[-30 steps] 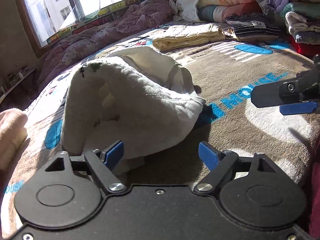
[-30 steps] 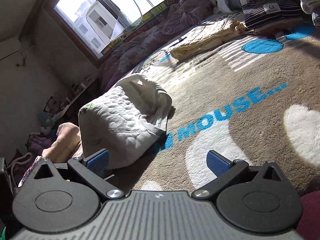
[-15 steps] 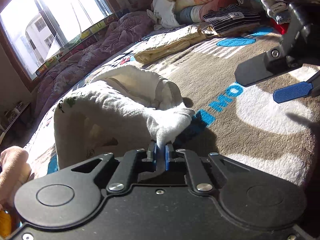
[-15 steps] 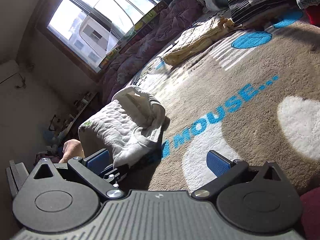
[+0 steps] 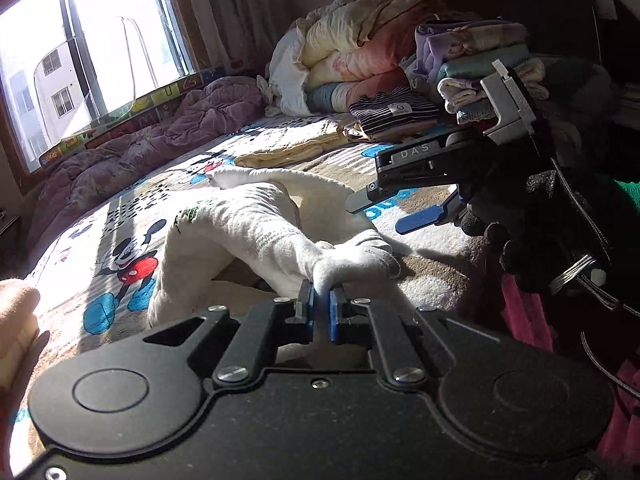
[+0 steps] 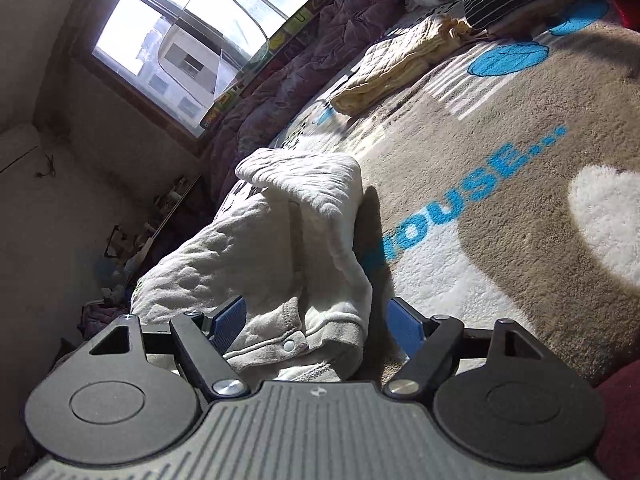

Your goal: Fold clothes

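Observation:
A white quilted garment [image 5: 256,236] lies crumpled on the brown cartoon-print blanket [image 5: 120,216]. My left gripper [image 5: 321,312] is shut on a pinched edge of that garment, lifted a little off the bed. In the left wrist view my right gripper [image 5: 390,210] hangs to the right, held by a black-gloved hand [image 5: 552,216], fingers apart. In the right wrist view the right gripper [image 6: 316,320] is open, its blue pads either side of the white garment's [image 6: 280,248] hem with the snap button.
A folded yellow garment [image 5: 292,148] lies farther back on the bed. Stacks of folded clothes and bedding [image 5: 400,76] line the headboard side. A purple quilt [image 5: 152,148] runs under the window. A pink cloth [image 5: 16,320] sits at the left edge.
My left gripper, shut on the garment since half a second ago, has pulled its edge up and nearer. The right gripper has moved in so the hem now sits between its open fingers.

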`<state>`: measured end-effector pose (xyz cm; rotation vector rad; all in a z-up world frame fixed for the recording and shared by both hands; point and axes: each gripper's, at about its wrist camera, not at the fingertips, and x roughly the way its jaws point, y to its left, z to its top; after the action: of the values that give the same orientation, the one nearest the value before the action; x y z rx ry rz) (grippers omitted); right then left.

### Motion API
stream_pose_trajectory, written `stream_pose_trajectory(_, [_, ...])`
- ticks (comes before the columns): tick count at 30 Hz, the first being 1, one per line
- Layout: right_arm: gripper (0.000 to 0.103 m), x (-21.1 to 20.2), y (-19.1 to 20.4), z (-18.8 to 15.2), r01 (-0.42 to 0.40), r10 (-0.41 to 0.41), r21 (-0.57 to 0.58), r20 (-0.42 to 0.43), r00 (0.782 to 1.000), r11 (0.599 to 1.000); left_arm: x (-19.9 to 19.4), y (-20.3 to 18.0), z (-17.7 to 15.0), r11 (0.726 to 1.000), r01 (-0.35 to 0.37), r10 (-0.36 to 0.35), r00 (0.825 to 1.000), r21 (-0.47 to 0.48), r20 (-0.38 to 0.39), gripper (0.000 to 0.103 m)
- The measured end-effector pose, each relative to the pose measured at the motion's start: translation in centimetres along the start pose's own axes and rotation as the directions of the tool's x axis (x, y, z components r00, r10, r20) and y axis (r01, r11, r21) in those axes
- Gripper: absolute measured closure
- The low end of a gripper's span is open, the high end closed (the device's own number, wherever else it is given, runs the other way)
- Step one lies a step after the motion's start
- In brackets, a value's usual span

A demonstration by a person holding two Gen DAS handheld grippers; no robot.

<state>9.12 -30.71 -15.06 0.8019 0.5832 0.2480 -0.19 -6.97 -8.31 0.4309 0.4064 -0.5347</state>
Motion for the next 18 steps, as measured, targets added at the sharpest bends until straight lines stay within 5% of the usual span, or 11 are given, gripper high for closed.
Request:
stream_pose_trajectory(6, [0.029, 1.6, 0.2, -0.1, 0.096, -0.097, -0.031, -0.018, 0.995, 0.995, -2.2, 0.4, -0.8, 1.0, -0.001, 0.002, 0.999, -0.023, 0.037, 0.098])
stream_pose_trajectory(9, [0.043, 2.6, 0.2, -0.2, 0.113, -0.115, -0.055, -0.045, 0.992, 0.992, -3.0, 0.6, -1.2, 0.999, -0.008, 0.01, 0.999, -0.035, 0.049, 0.098])
stream_pose_trajectory(12, [0.078, 1.9, 0.6, 0.0, 0.036, -0.036, -0.018, -0.038, 0.999, 0.999, -3.5, 0.7, -1.6, 0.998, -0.03, 0.032, 0.998, -0.046, 0.054, 0.098])
stream_pose_trajectory(18, [0.091, 0.3, 1.3, 0.3, -0.121, 0.122, 0.055, -0.013, 0.992, 0.991, -5.2, 2.0, -0.7, 0.991, -0.111, 0.12, 0.985, -0.079, 0.124, 0.098])
